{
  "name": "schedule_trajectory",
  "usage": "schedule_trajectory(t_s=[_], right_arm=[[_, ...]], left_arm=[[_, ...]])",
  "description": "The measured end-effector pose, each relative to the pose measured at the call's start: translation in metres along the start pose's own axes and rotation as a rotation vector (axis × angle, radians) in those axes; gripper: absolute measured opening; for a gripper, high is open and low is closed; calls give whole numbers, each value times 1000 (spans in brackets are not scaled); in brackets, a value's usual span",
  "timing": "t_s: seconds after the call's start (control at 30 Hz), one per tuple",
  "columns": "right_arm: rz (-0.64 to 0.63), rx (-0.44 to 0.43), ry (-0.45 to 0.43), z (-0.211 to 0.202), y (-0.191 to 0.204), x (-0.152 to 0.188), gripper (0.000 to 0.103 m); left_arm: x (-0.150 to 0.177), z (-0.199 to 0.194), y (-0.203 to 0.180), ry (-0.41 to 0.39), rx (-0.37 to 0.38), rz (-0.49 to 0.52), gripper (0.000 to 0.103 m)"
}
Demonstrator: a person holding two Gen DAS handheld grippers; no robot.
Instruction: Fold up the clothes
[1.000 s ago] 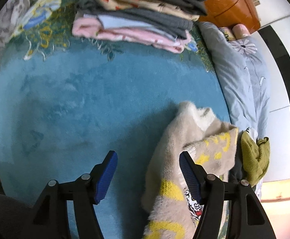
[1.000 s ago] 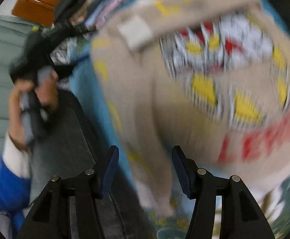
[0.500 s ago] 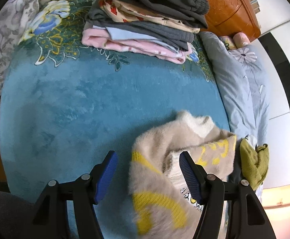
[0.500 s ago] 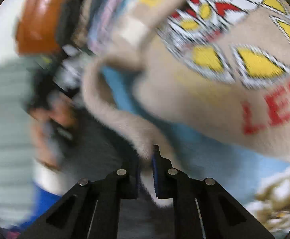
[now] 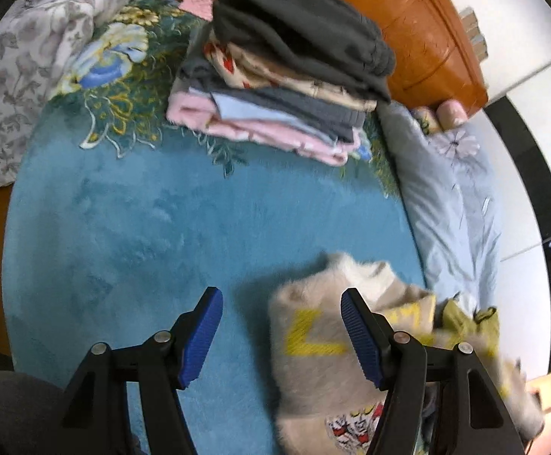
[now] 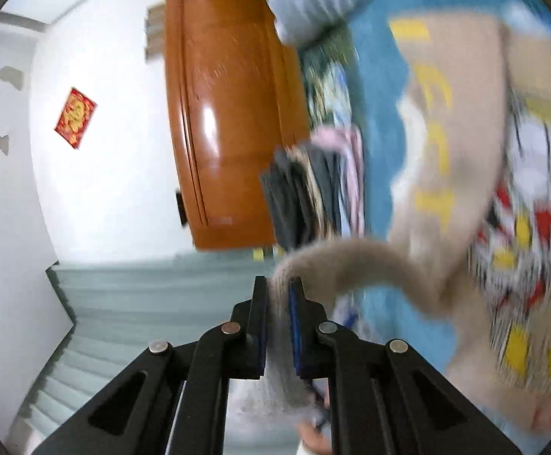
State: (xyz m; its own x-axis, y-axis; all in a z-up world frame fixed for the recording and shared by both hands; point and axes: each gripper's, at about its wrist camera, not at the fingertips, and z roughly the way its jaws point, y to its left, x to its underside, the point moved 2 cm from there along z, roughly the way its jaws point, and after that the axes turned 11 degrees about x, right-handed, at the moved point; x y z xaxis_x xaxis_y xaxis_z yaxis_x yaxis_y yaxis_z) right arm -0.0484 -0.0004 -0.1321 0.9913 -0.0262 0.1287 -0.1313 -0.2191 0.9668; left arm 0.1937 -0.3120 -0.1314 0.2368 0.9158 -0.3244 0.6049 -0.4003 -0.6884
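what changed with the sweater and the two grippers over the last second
The right gripper, open a second ago, closed on a sleeve of the beige sweater and has swung it up across the view. In the left view the sweater bunched and shifted toward the gripper. The left gripper stayed open and empty over the blue blanket; the folded stack is unchanged.

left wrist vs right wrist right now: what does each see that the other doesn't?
Left wrist only: the open left gripper over the blue blanket, a floral quilt and an olive garment.

Right wrist only: the right gripper shut on the beige sweater's sleeve, a red wall decoration, and the sweater's front print.

Both: the beige sweater, the folded stack and the orange headboard.
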Motion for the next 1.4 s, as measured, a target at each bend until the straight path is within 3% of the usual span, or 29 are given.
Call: schedule_trajectory(t_s=[0.1,0.17,0.23,0.33,0.37,0.4,0.47,0.53,0.7,0.8,1.0,1.07,1.17,1.4], right_arm=[[73,47,-97,5,-10,-34,11],[94,98,-117,-5,-11,-52,12],[114,199,-105,6,-23,-71,13],[117,339,-97,17,-34,-91,14],[108,359,-111,20,-33,-93,19],[98,375,-126,22,-32,-95,35],[74,379,-162,24,-27,-99,59],[19,353,-185,13,-15,-99,60],[-156,539,-180,19,0,-96,61],[-179,639,-153,35,-14,-92,61],[-231,719,-179,49,-8,-90,60],[-249,744,-188,53,-5,-90,56],[-276,782,-202,59,-1,-89,10],[-318,860,-225,65,2,-87,9]], left_arm=[[11,28,0,148,-19,5,73],[20,50,-2,253,-45,21,73],[26,61,-8,289,-78,70,73],[35,76,-18,326,-139,162,73],[37,80,-18,340,-148,169,73],[38,85,-17,353,-157,170,73],[40,93,-13,368,-167,152,73],[41,98,-8,374,-163,118,73],[43,105,-2,395,-108,51,73],[45,106,-3,403,-87,44,73],[44,102,2,391,-35,-14,73],[44,101,6,384,-22,-38,73],[43,101,10,384,-9,-61,73],[40,105,16,394,17,-105,73]])
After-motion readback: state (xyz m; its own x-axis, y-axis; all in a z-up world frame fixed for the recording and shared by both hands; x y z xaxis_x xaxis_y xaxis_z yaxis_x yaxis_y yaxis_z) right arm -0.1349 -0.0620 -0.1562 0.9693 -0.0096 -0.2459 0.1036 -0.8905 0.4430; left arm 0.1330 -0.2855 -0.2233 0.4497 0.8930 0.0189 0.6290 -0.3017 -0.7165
